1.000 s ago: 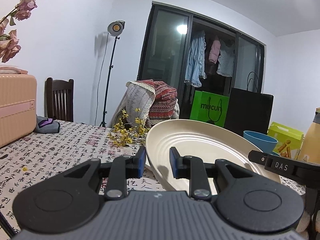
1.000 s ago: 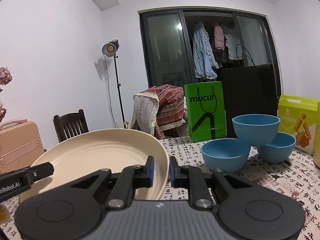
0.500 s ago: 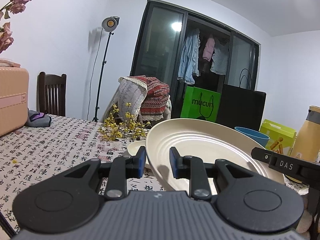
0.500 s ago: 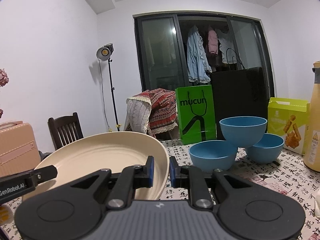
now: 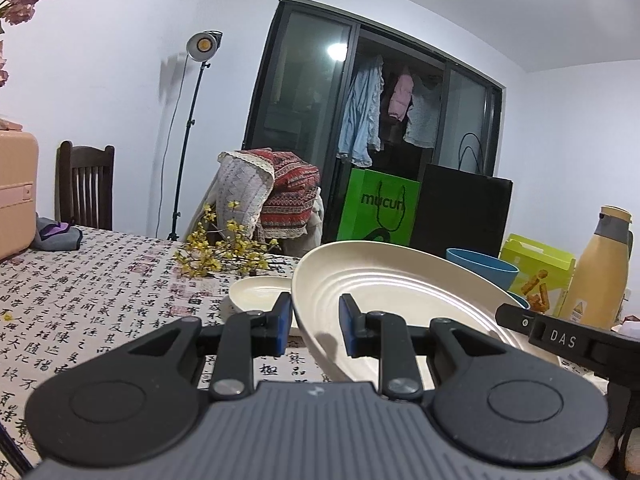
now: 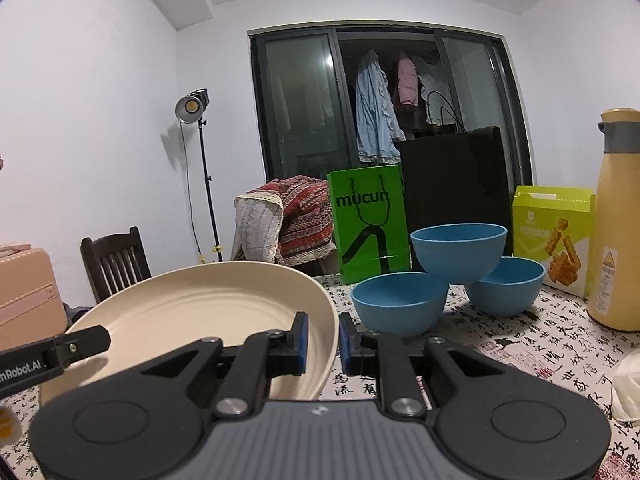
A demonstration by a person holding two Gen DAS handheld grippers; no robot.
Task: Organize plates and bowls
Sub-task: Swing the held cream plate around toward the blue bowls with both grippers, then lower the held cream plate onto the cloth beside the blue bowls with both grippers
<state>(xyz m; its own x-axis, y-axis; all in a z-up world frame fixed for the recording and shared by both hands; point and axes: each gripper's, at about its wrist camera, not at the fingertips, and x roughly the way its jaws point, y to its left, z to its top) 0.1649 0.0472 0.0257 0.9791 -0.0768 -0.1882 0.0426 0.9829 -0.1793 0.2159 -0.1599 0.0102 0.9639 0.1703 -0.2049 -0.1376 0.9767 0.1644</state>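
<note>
My left gripper has its fingers closed on the near left rim of the large cream plate, and my right gripper pinches the same plate's right rim, fingers nearly together, so I carry it tilted above the worktop. Beyond my left fingers a smaller cream plate lies on the patterned cloth. Past my right fingers sit three blue bowls, one perched on the other two, near a green bag
</note>
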